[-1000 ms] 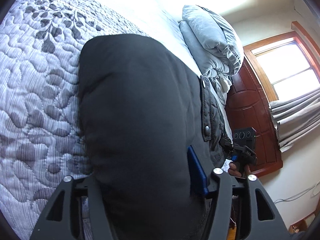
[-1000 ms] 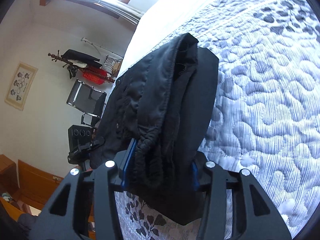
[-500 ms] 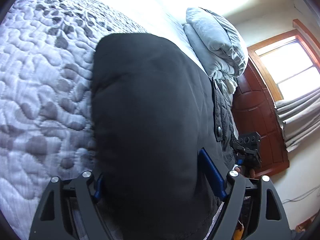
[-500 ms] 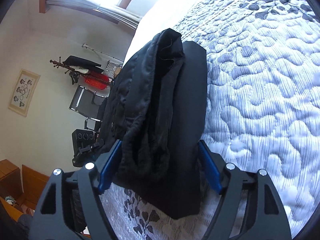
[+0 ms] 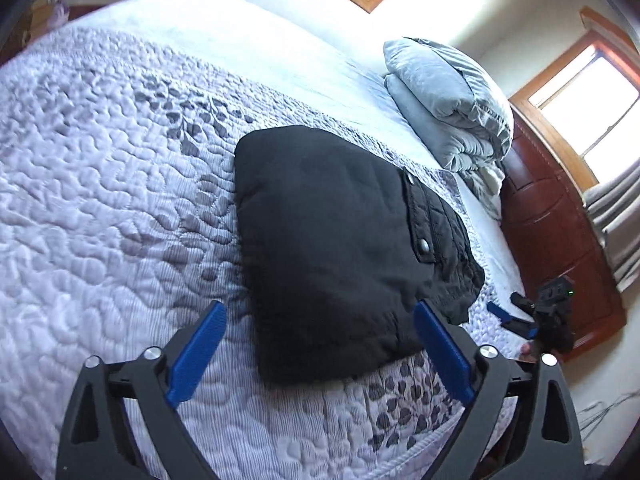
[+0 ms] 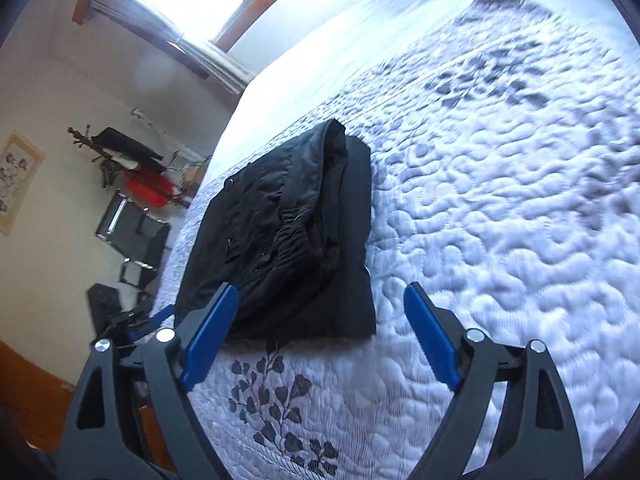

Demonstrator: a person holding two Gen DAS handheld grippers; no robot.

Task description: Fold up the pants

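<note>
Both fingers (image 5: 218,322) (image 6: 416,304) spread wide, gripping nothing, folded black pants (image 5: 332,240) on quilted bed (image 5: 100,184)

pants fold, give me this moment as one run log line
pants: folded, flat on quilt | left gripper: jaws open, empty | right gripper: jaws open, empty | duvet: folded, far end of bed

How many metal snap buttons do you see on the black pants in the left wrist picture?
2. One snap sits at the far end of the pocket flap on the pants, the other at its near end. More may be hidden in the folds.
</note>
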